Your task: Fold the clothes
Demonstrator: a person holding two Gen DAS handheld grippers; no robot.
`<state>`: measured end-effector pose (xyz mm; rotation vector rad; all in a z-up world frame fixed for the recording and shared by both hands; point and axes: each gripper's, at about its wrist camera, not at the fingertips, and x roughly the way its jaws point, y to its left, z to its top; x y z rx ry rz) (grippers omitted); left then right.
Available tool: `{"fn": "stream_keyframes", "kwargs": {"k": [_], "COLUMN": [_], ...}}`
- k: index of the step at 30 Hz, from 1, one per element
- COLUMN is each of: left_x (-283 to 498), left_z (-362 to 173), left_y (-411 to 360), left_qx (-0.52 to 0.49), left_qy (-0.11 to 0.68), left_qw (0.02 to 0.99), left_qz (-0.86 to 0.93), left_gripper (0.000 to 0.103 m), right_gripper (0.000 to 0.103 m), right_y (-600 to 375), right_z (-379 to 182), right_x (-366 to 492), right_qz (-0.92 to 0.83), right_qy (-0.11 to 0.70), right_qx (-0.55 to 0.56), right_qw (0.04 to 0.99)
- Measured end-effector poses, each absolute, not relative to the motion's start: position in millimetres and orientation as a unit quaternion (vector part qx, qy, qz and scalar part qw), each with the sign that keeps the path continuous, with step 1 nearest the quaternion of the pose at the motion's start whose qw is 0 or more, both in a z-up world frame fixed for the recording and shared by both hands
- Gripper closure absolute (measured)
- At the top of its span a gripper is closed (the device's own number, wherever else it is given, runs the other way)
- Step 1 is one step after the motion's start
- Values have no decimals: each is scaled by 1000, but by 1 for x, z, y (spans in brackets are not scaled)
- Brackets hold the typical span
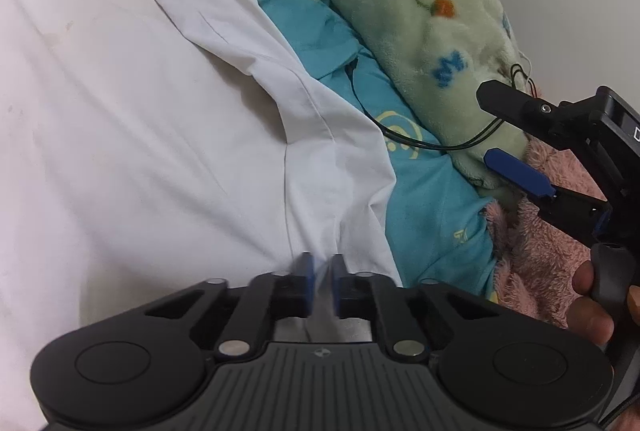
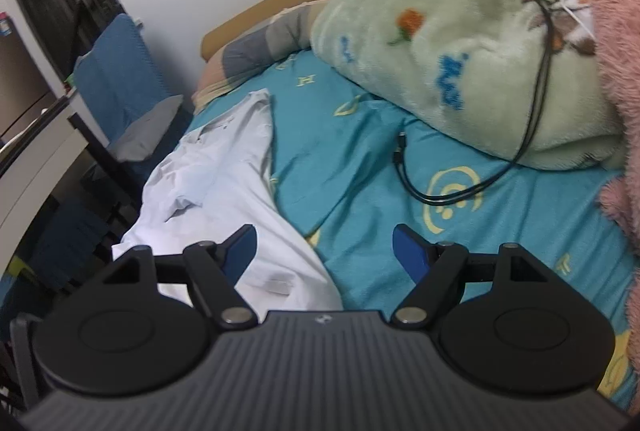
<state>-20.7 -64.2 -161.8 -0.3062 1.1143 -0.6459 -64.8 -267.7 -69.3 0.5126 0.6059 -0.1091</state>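
Observation:
A white shirt (image 1: 168,119) lies spread over the turquoise bed sheet (image 1: 432,199). My left gripper (image 1: 322,271) is shut on a pinched fold of the shirt's near edge. The shirt also shows in the right wrist view (image 2: 224,183), stretched along the bed's left side. My right gripper (image 2: 324,251) is open and empty, above the shirt's edge and the sheet (image 2: 360,151). It also shows in the left wrist view (image 1: 490,129) at the right, jaws apart, held by a hand.
A green fleece blanket (image 2: 460,43) and a pink fluffy blanket (image 2: 620,71) are heaped at the bed's right. A black cable (image 2: 472,187) loops over the sheet and blanket. A blue chair (image 2: 120,83) and a desk stand left of the bed.

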Motion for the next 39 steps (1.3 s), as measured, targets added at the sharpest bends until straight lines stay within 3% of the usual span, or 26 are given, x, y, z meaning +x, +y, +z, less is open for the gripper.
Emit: {"fn": "stream_keyframes", "kwargs": {"k": [1,7,11,14,20,24,27,28,29,35,39], "left_x": [-21,-27,-42,-62,-89,-83,-73,-68,-65,17,86], "left_z": [-162,-139,-89,-61,-84,-89,-88,-88,-87,-80,-81], "left_y": [-64,-49,-13,15,47,53,44,44,47,68,61], "left_qx": [-141,-156,-252,-250,-162,-175,-188,-196,-206,-292,-283], "left_qy": [517,511,478,471,549,556,557,561,562,540,508], "left_qw": [790,798,789,804,810,801,796,791,787,783,809], "left_qz": [-297,-280,-292,-264,-130,-131,-147,-150,-149,-103,-85], "left_gripper": [101,103,103,103,103,102,79,66,59,38,29], "right_gripper": [26,26,27,26,26,26,27,27,27,26,26], "right_y": [-267,-272,-267,-260,-245,-239,-236,-235,-234,-222,-209], "right_z": [-70,-72,-68,-64,-61,-60,-58,-58,-58,-56,-58], "right_x": [-64,-65,-68,-68,-62,-63,-65,-65,-66,-44,-8], "right_qz": [-54,-57,-55,-41,-13,-11,-14,-14,-15,-16,-9], "right_qy": [297,298,292,288,293,293,292,292,291,283,271], "right_qx": [247,260,248,226,194,179,172,169,167,161,144], "right_qw": [921,917,922,930,936,939,941,941,942,945,952]}}
